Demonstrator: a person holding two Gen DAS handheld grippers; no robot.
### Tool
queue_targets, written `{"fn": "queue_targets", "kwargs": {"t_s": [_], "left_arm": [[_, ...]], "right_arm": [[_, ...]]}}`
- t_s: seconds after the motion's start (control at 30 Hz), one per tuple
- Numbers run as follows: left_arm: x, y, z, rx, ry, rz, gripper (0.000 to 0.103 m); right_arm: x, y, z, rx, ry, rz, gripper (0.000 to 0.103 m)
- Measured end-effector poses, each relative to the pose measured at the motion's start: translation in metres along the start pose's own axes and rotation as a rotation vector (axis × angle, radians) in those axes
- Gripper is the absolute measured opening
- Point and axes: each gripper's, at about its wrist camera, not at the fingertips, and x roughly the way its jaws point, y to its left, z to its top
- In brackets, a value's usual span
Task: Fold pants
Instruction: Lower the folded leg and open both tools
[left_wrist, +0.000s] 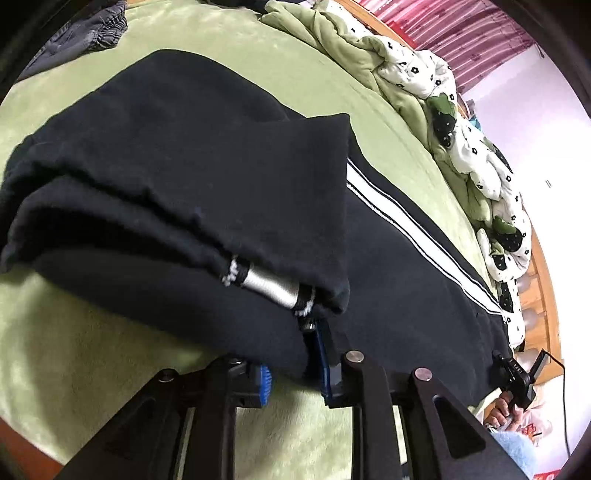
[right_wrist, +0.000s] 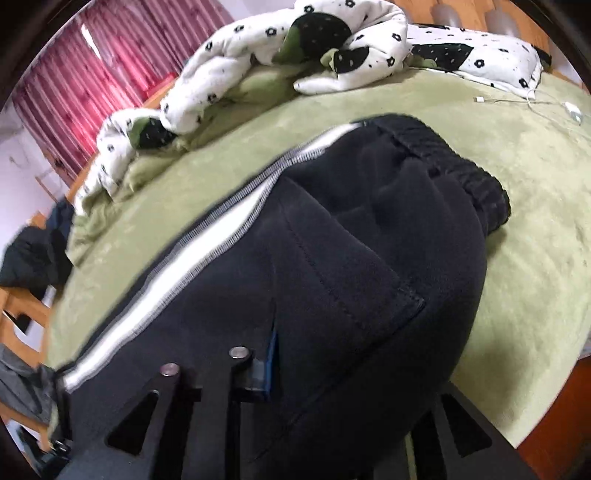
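Note:
Black pants with a white side stripe lie on the green bed cover. One leg end is folded back over the rest, and a silver-tipped cord pokes out at its edge. My left gripper is low at that fold, open, with cloth between its blue pads. In the right wrist view the pants show their elastic waistband and a pocket. My right gripper is open at the near edge; cloth covers its right finger. It also shows far right as the right gripper.
A crumpled white quilt with black flowers lies along the bed's far side. A white charging cable rests near the pillow. A grey garment sits in a far corner, and dark clothes hang on a wooden chair. Red curtains close off the back.

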Motion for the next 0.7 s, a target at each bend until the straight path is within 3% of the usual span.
{"fn": "queue_targets", "kwargs": {"t_s": [0.1,0.13,0.3,0.43,0.57,0.63,0.7], "left_arm": [[-0.014,-0.001,-0.008,0.088,-0.051,0.093,0.052],[-0.017,-0.001,-0.009,0.103,-0.062,0.107,0.054],[-0.035,0.011,-0.018,0.111,-0.066,0.099,0.06],[-0.05,0.018,-0.019,0.084,-0.114,0.136,0.06],[-0.067,0.022,-0.016,0.059,-0.169,0.132,0.06],[-0.075,0.019,-0.013,0.061,-0.197,0.129,0.06],[-0.081,0.016,-0.01,0.064,-0.214,0.132,0.06]], "right_arm": [[-0.008,-0.001,-0.012,-0.044,0.015,-0.008,0.045],[-0.013,-0.002,-0.016,-0.056,0.014,-0.008,0.048],[-0.047,-0.028,-0.032,-0.075,-0.035,-0.014,0.057],[-0.057,-0.042,-0.018,-0.053,-0.084,0.002,0.062],[-0.04,-0.054,0.006,0.034,-0.106,0.024,0.064],[-0.021,-0.064,0.015,0.109,-0.082,0.056,0.07],[-0.005,-0.073,0.023,0.18,-0.059,0.091,0.071]]}}
